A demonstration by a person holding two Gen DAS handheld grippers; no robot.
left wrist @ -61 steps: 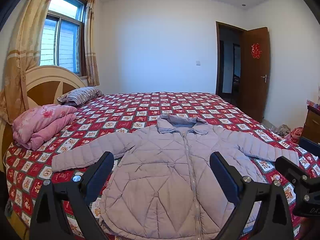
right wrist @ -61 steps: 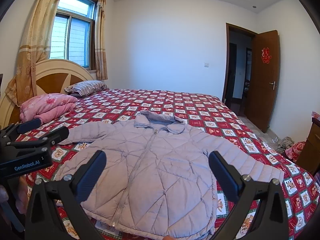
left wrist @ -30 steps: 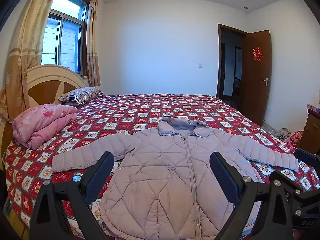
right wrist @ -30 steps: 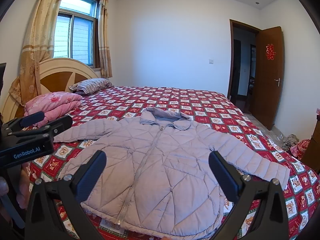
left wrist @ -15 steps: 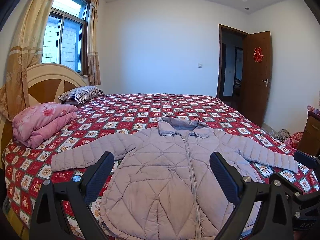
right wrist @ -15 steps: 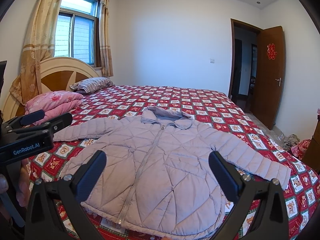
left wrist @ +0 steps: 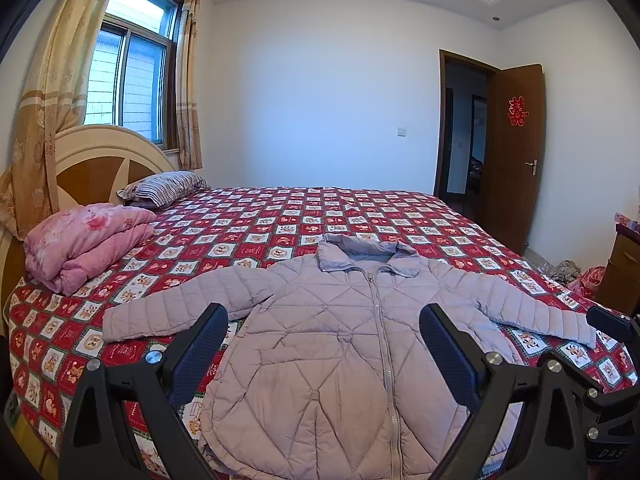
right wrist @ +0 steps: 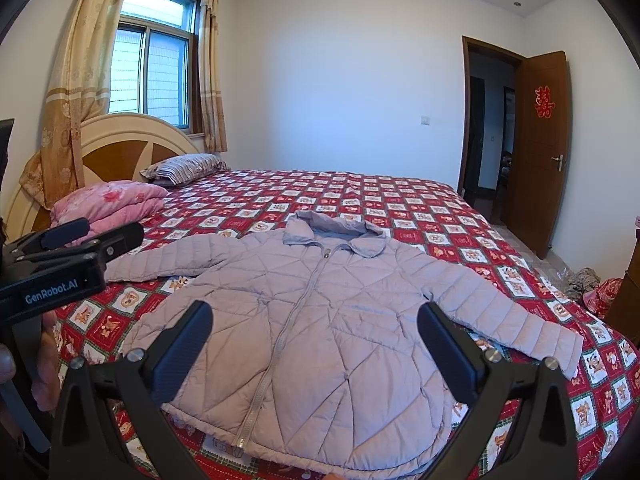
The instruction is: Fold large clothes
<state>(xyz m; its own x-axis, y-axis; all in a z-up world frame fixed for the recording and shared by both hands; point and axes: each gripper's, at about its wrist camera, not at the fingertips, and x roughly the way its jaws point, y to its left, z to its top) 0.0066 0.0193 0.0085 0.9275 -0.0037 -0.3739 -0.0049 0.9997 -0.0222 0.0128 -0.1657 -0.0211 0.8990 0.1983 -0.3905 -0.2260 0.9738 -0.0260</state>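
A lilac quilted puffer jacket (left wrist: 340, 340) lies flat, front up and zipped, on the red patterned bedspread (left wrist: 280, 216), sleeves spread to both sides. It also shows in the right wrist view (right wrist: 320, 320). My left gripper (left wrist: 324, 344) is open and empty, held above the jacket's lower half. My right gripper (right wrist: 316, 340) is open and empty too, above the jacket's hem area. The left gripper's body shows at the left edge of the right wrist view (right wrist: 60, 272).
A folded pink quilt (left wrist: 84, 240) and a striped pillow (left wrist: 164, 188) lie by the headboard (left wrist: 92, 160) at the left. An open brown door (left wrist: 516, 152) stands at the right. A wooden cabinet (left wrist: 624, 268) and floor clutter (left wrist: 568, 270) sit at the right.
Both grippers have drifted slightly, the views shifting a little over the jacket. Both stay open and the jacket has not moved.
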